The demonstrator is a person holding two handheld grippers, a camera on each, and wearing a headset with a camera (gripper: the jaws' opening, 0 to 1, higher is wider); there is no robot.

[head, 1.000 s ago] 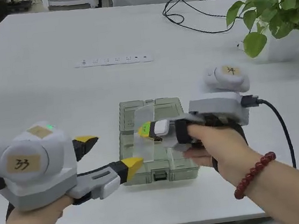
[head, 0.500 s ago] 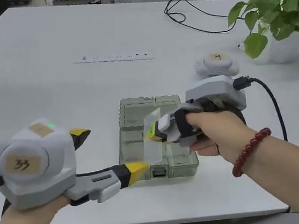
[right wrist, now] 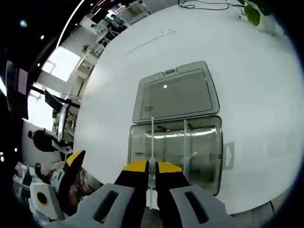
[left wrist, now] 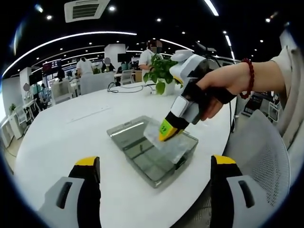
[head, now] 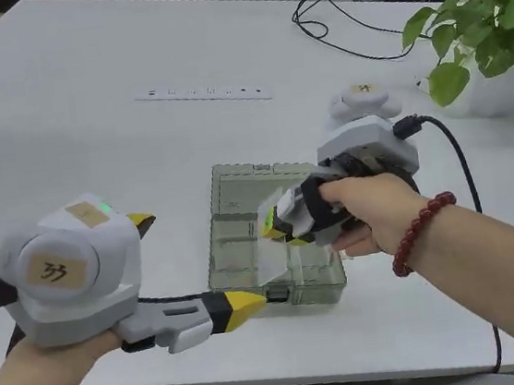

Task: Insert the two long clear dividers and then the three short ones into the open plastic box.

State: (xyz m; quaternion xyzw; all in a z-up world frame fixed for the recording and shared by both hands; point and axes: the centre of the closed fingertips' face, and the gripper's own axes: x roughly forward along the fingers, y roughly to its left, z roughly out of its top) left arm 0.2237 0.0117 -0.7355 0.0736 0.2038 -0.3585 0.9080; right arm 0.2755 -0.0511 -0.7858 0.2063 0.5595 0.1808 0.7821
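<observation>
1. Nearest the camera in the head view, the left gripper (head: 194, 263) hangs just off the near left corner of the translucent grey-green open plastic box (head: 316, 290). Its yellow-tipped jaws are spread wide with nothing between them. The left gripper view agrees: the left gripper (left wrist: 155, 160) frames the box (left wrist: 124, 140) between two parted tips.
2. The box sits on the white table (head: 64, 131), close to the table's near edge, with its latch facing the person.
3. Over the box comes the right gripper (head: 273, 232), reaching in from the box's right side, jaws pressed together on a thin clear plastic divider sheet (head: 267, 264). The sheet hangs down into the box's left half, its lower edge inside the walls.
4. In the right gripper view, the right gripper (right wrist: 147, 166) pinches that divider (right wrist: 152, 137) edge-on, a thin line running across the box (right wrist: 209, 142) from front to back. Other clear walls cross the inside; how many, I cannot tell.
5. Behind the box its lid (head: 238, 190) lies open flat on the table.
6. Beyond the box, to the right rear, sits a white rounded puck-shaped device (head: 363, 101).
7. Further back, a long white power strip (head: 204, 93), then a looping black cable (head: 351, 38).
8. Far right of the box, a green leafy potted plant (head: 480, 28).
</observation>
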